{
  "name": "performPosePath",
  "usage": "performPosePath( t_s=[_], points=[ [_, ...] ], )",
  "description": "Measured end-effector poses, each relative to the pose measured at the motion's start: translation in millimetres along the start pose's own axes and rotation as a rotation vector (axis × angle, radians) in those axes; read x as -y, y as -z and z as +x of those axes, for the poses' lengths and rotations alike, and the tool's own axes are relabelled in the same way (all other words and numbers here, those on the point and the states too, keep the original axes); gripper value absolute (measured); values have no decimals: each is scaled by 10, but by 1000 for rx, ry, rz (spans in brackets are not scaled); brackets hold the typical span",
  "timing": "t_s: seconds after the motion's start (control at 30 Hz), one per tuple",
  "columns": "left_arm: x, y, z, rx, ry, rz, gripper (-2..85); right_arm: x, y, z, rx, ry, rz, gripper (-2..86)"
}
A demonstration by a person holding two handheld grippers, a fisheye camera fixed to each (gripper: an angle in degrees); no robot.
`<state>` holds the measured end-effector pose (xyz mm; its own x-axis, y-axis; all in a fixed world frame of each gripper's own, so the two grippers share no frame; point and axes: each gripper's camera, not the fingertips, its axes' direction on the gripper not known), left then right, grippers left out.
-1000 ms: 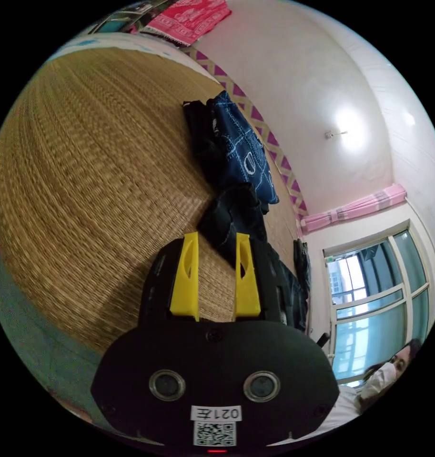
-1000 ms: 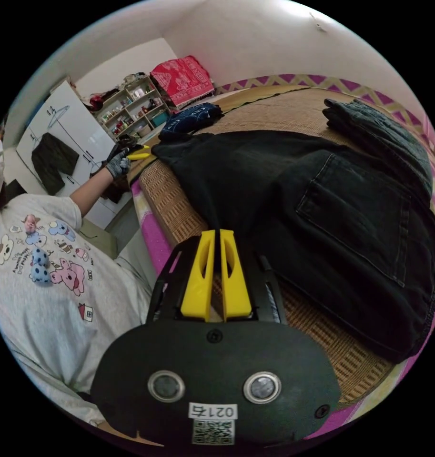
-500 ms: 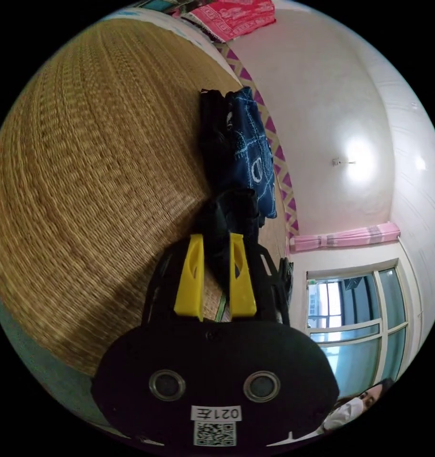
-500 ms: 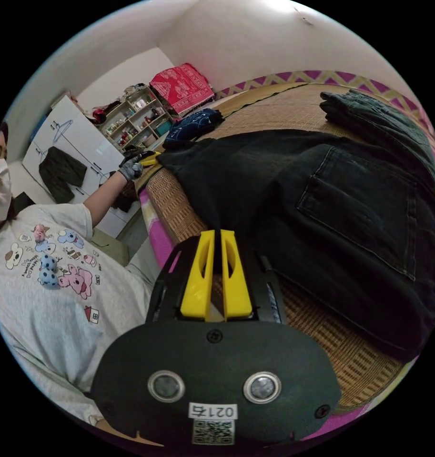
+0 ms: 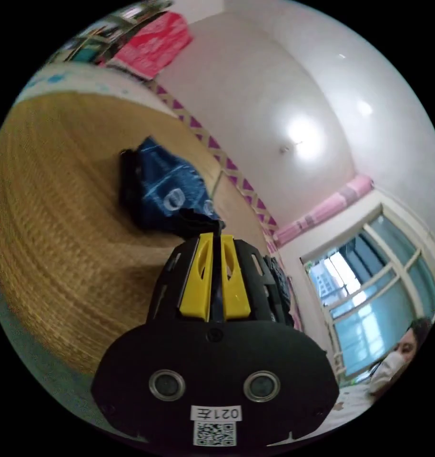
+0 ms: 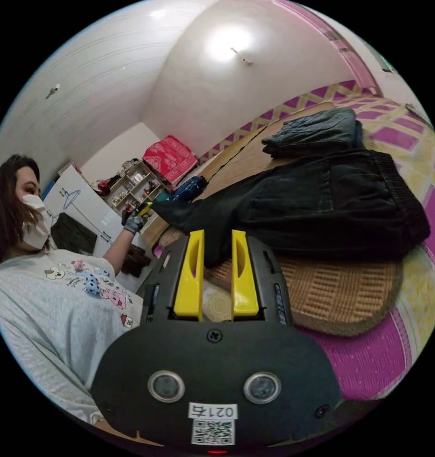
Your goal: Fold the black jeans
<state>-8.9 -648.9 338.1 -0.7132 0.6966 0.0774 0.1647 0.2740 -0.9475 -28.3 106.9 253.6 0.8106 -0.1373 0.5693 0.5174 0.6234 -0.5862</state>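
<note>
Up close in the left gripper view, the left gripper (image 5: 215,238) is pinching a black hem of the black jeans (image 5: 198,223) between jaws pressed nearly together, above the woven mat (image 5: 60,238) beside a folded blue garment (image 5: 172,195). Over in the right gripper view, the right gripper (image 6: 216,234) is hanging with jaws spread around a jeans leg edge without squeezing it, while the jeans are lying stretched across the mat near a folded dark pile (image 6: 315,131).

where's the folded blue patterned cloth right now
In the left gripper view, the blue patterned cloth lies on the woven mat just beyond the left gripper, near the zigzag wall border.
</note>
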Motion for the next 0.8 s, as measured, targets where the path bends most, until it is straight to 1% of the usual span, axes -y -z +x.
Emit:
performPosePath(
  t_s=[0.03, 0.1, 0.13, 0.2, 0.23, 0.3, 0.33, 0.4, 0.43, 0.5, 0.57, 0.7, 0.77, 0.8],
  points=[
    [-60, -38, 220, -9, -53, -5, -8, -52, 81, -2, -18, 0, 10, 89],
    [-406, -294, 1110, -40, -260, -51, -8, -130, 178, 0, -34, -3, 25, 89],
    [-520, -381, 1326, -45, -309, -64, -8, -178, 225, 9, -27, -6, 35, 89],
    [-1044, -832, 2062, -80, -464, -131, -8, -238, 273, 35, -10, -13, 48, 88],
    [-1191, -975, 2217, -88, -495, -151, -8, -273, 295, 59, -1, -21, 55, 88],
    [-1829, -1654, 2703, -110, -583, -258, -8, -324, 322, 96, 17, -33, 69, 87],
    [-1998, -1842, 2782, -122, -588, -291, -8, -358, 336, 121, 33, -45, 79, 86],
    [-2707, -2593, 2962, -130, -607, -419, -8, -404, 345, 150, 56, -59, 85, 86],
    [-2884, -2785, 2962, -122, -601, -460, -8, -432, 350, 161, 62, -66, 85, 86],
    [-3461, -3383, 2808, -92, -539, -606, -7, -479, 364, 175, 67, -76, 88, 85],
    [-3636, -3433, 2739, -151, -495, -588, -7, -515, 391, 190, 74, -83, 91, 85],
    [-3804, -3239, 3011, -202, -563, -479, -6, -547, 499, 248, 46, -99, 120, 83],
    [-4018, -3397, 3054, -173, -581, -514, -2, -520, 522, 295, 44, -108, 130, 83],
    [-4212, -3610, 3008, -125, -593, -577, 4, -488, 528, 328, 43, -117, 133, 84]
  ],
)
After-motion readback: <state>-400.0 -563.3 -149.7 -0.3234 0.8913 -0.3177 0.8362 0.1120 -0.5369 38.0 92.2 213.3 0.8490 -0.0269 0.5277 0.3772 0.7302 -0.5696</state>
